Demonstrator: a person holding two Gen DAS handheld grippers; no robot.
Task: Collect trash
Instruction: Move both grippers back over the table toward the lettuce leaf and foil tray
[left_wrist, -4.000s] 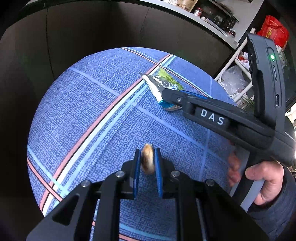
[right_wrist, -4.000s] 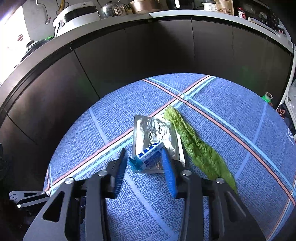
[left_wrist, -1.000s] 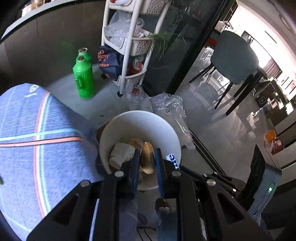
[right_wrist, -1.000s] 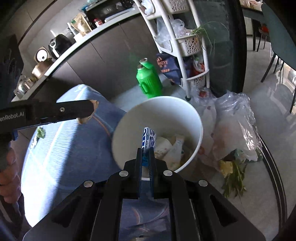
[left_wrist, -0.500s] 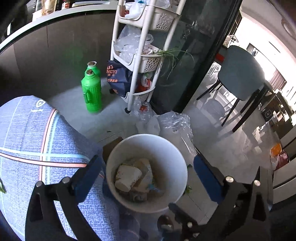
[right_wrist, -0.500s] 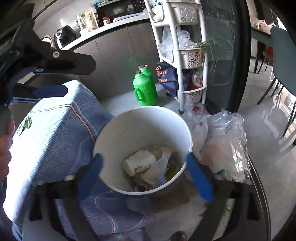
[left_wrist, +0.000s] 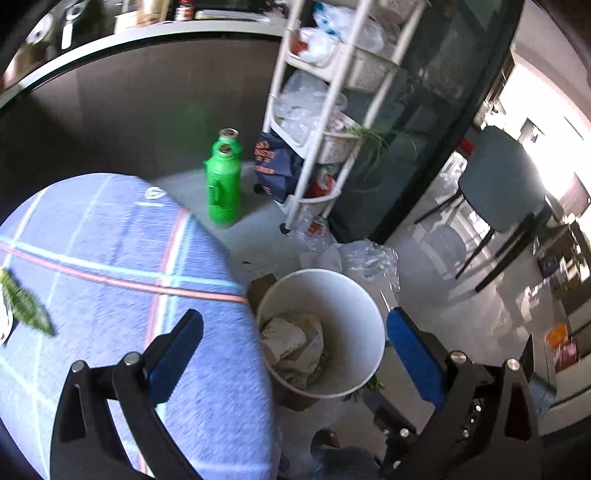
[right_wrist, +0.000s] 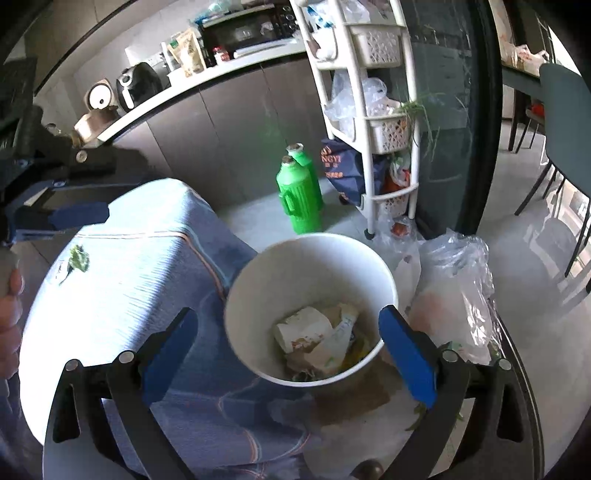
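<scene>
A white trash bin (left_wrist: 354, 291) stands on the floor beside the table with the blue checked cloth (left_wrist: 110, 258); it holds crumpled paper and wrappers (left_wrist: 291, 343). The bin also shows in the right wrist view (right_wrist: 280, 273), with the trash (right_wrist: 317, 336) inside. My left gripper (left_wrist: 295, 347) is wide open and empty above the bin's near-left side. My right gripper (right_wrist: 288, 343) is wide open and empty over the bin. A green leaf (left_wrist: 22, 306) lies on the cloth at the left; it also shows in the right wrist view (right_wrist: 77, 258).
Two green bottles (left_wrist: 221, 188) stand on the floor by a white trolley rack (left_wrist: 321, 122). Clear plastic bags (right_wrist: 454, 284) lie right of the bin. A dark cabinet (right_wrist: 229, 125) runs behind. A chair (left_wrist: 498, 192) stands far right. The left gripper shows in the right wrist view (right_wrist: 55, 206).
Both grippers opened over the bin and dropped what they held: the brown scrap from the left, the blue-white wrapper from the right. Both now pull back slightly toward the table.
</scene>
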